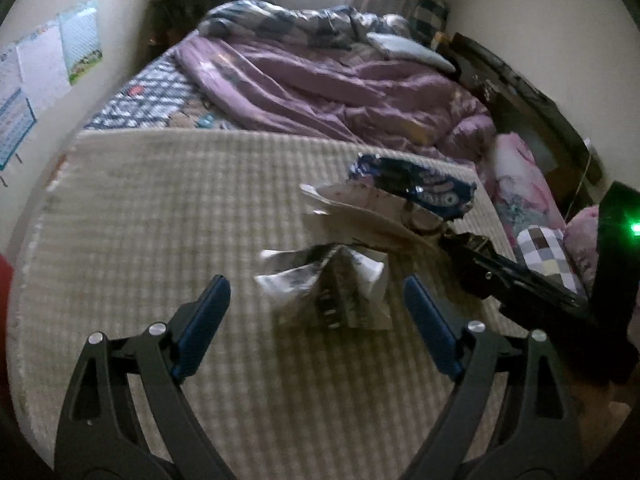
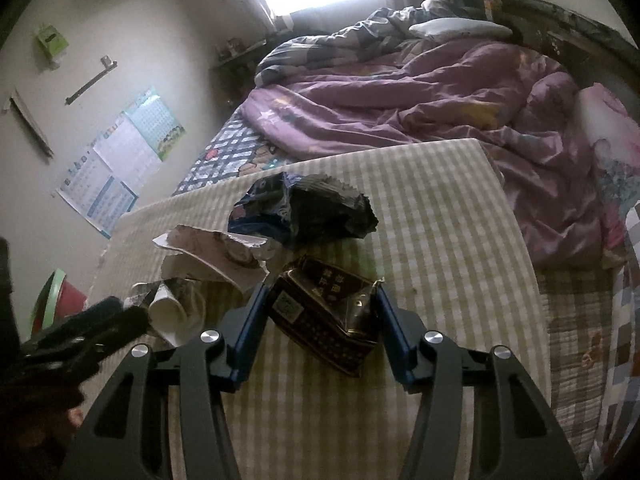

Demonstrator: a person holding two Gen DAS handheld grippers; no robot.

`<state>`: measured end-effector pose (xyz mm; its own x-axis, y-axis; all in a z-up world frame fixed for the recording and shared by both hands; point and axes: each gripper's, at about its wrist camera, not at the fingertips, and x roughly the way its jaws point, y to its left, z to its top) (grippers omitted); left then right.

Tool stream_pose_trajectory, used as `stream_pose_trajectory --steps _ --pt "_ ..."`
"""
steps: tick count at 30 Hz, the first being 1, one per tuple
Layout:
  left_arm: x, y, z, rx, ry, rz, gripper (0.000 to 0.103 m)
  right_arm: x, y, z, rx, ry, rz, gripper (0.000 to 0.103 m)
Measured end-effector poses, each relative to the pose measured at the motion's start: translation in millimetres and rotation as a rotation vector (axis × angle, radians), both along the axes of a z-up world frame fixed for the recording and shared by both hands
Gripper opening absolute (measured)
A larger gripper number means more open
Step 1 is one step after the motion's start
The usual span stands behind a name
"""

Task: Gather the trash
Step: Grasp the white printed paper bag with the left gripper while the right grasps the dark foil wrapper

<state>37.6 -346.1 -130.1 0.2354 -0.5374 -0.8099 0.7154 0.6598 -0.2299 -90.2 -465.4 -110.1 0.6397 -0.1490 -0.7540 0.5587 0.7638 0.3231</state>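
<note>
Pick-up step. Right claw [image 2: 320, 308] straddles the dark crumpled packet [image 2: 324, 312] on the checked mat [image 2: 440, 240], grip unclear. Left claw [image 1: 320, 312] spread wide before the white wrapper [image 1: 324, 284]. Next: squeeze, lift.

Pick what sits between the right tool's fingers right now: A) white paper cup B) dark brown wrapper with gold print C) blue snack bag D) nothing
B: in the right wrist view the right tool has its blue fingers on either side of the dark brown wrapper, pressing against its edges.
</note>
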Motion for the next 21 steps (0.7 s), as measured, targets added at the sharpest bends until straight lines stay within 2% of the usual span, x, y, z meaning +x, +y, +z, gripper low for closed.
stream_pose_trajectory --steps 5,8,11,13,17,20,21 --pt "5 -13 -15 0.027 0.060 -0.017 0.086 1 1 1 0.002 0.005 0.009 0.054" --pt "8 -6 -21 0.027 0.097 0.013 0.062 1 2 1 0.006 0.006 0.014 0.054" --pt "7 0 -19 0.017 0.094 0.010 0.061 -1 7 4 0.018 -0.002 0.032 0.054" --pt "3 7 -15 0.015 0.071 0.007 0.060 -2 11 7 0.018 -0.009 0.040 0.059" --pt "-9 31 -2 -0.014 0.034 0.018 0.060 -9 21 18 -0.012 -0.052 0.051 0.061" --pt "-17 46 7 -0.019 0.006 0.040 0.061 -12 22 20 -0.036 -0.065 0.030 0.070" --pt "-19 52 11 -0.023 -0.002 0.049 0.061 -10 21 18 -0.038 -0.046 0.021 0.070"
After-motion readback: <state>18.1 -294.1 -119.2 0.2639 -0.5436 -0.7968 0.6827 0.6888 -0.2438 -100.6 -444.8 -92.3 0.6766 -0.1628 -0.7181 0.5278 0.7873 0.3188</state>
